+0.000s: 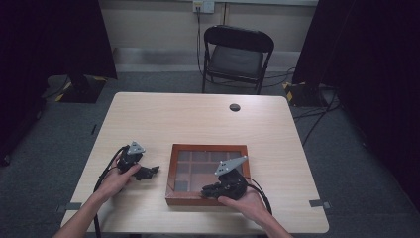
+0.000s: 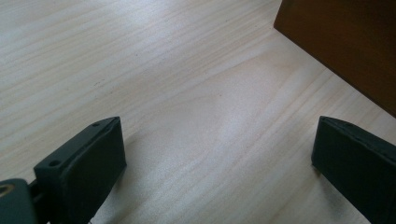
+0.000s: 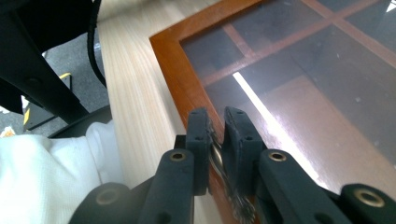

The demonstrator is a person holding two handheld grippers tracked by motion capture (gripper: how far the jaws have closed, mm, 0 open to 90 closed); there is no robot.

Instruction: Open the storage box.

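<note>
Currently one wooden box (image 1: 171,173); left tool (image 1: 150,171) spread apart, right tool (image 1: 207,190) clamps its metal latch (image 3: 216,154).

Free room and obstacles, referred to the wooden box (image 1: 208,174). The box, with its glass lid divided by wooden strips, is the sole raised obstacle on the bench (image 1: 198,119). Beyond the box, bare benchtop reaches the far edge, broken by one dark round cap (image 1: 235,107). On the box's left, the left claw (image 1: 148,172), jaws wide apart, lies near its side wall (image 2: 345,42) over open wood. The right claw (image 1: 208,191) occupies the box's near edge.
</note>
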